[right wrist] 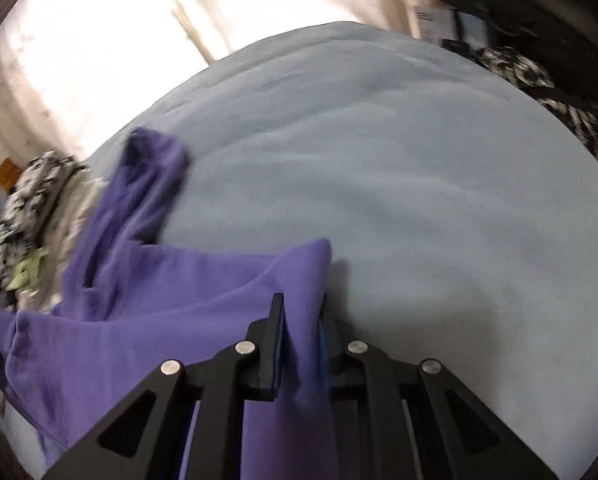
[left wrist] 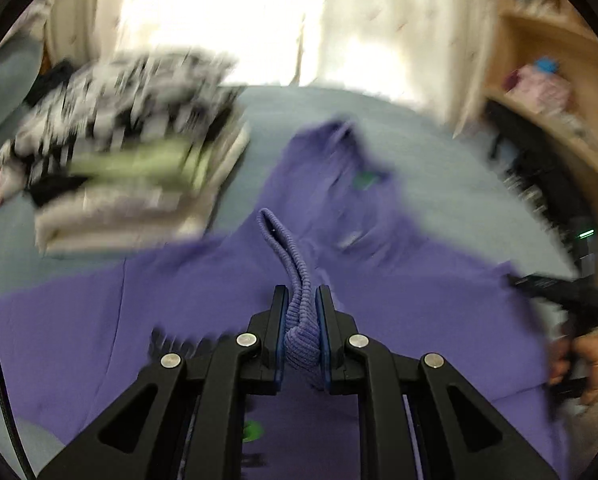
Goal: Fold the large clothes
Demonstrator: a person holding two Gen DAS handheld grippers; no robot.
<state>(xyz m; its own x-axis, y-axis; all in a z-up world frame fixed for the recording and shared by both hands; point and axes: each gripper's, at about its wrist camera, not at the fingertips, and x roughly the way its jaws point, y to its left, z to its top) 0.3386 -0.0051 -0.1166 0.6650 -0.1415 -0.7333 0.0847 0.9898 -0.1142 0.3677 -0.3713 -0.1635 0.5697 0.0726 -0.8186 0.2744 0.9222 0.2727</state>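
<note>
A large purple garment [left wrist: 363, 216] lies spread over a pale blue bed cover [left wrist: 439, 152]. My left gripper [left wrist: 302, 296] is shut on the garment's ribbed purple cuff [left wrist: 287, 248], which curls up out of the jaws. In the right wrist view the same purple garment [right wrist: 147, 320] covers the lower left, with a sleeve [right wrist: 147, 176] running up to the left. My right gripper [right wrist: 302, 304] is shut on a raised fold at the garment's right edge. The hand holding the right gripper [left wrist: 579, 360] shows at the right edge of the left wrist view.
A stack of folded clothes [left wrist: 131, 160], black-and-white patterned on top, sits on the bed to the left, also seen as folded clothes [right wrist: 31, 216]. Wooden shelves [left wrist: 547, 80] stand at the right. Bright curtains [left wrist: 227, 20] hang behind the bed. The blue bed cover [right wrist: 419, 184] stretches to the right.
</note>
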